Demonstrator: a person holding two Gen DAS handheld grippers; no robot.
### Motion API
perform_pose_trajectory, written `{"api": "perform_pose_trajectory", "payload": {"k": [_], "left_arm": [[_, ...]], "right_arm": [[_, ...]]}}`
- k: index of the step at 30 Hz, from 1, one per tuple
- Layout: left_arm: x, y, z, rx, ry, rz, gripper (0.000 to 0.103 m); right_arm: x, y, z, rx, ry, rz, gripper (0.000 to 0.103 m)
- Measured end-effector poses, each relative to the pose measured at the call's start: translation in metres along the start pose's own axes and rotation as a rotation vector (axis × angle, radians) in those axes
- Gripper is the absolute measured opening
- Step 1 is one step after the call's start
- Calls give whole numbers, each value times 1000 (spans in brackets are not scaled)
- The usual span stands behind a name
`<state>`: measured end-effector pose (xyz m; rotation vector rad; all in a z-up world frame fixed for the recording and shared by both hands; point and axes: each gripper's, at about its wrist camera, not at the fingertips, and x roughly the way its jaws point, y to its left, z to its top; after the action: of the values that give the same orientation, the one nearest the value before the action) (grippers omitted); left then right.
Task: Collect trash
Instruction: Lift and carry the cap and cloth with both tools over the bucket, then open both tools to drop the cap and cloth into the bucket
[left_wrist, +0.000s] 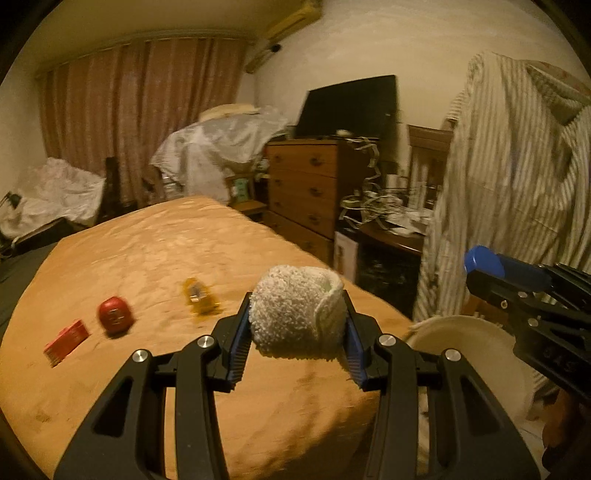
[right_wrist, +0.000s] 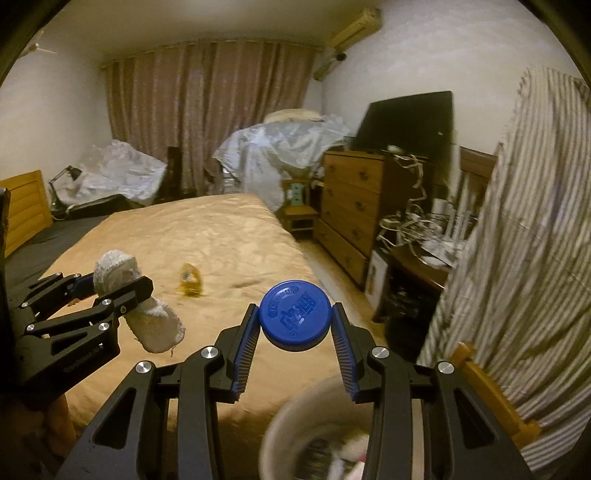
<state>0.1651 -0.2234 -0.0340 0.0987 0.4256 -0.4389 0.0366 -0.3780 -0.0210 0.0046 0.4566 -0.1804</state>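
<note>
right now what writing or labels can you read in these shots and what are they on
blue cap: raised white lettering, not legible to me.
side of the left gripper: a faint embossed word, too blurred to read.
side of the right gripper: faint embossed marks, unreadable.
red box, red round thing, yellow wrapper: print too blurred.

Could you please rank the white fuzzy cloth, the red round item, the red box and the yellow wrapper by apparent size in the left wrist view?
1. white fuzzy cloth, though nearest the camera
2. red box, red round item and yellow wrapper: too alike and blurred to rank
</note>
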Motion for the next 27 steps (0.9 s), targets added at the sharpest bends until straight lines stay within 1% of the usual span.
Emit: {"api": "perform_pose_trajectory", "payload": {"k": [3, 7, 10, 14, 15, 17, 19, 21, 24, 27], "left_arm": [[10, -24, 2, 21, 22, -53, 42], [24, -53, 2, 49, 68, -126, 42], [40, -75, 2, 77, 124, -189, 42], [64, -98, 0, 116, 212, -279, 42], [69, -103, -3, 127, 234, -300, 42], [82, -113, -8, 154, 286, -346, 42], [91, -121, -11, 172, 316, -366, 42], [98, -124, -15, 182, 343, -385, 42], [103, -129, -20, 211, 363, -399, 42], [104, -131, -20, 212, 373, -411, 42]], "right_arm": [[-2, -30, -5, 21, 36, -21, 41], [4, -81, -16, 59, 138, -39, 41], [14, -117, -25, 100, 226, -28, 41], [34, -150, -32, 122, 338, -5, 41], [42, -160, -36, 123, 383, 12, 41], [51, -167, -41, 129, 431, 28, 41], [60, -176, -48, 142, 485, 53, 41], [66, -179, -55, 152, 521, 72, 41], [70, -177, -61, 167, 544, 92, 41], [69, -166, -65, 171, 554, 101, 41]]}}
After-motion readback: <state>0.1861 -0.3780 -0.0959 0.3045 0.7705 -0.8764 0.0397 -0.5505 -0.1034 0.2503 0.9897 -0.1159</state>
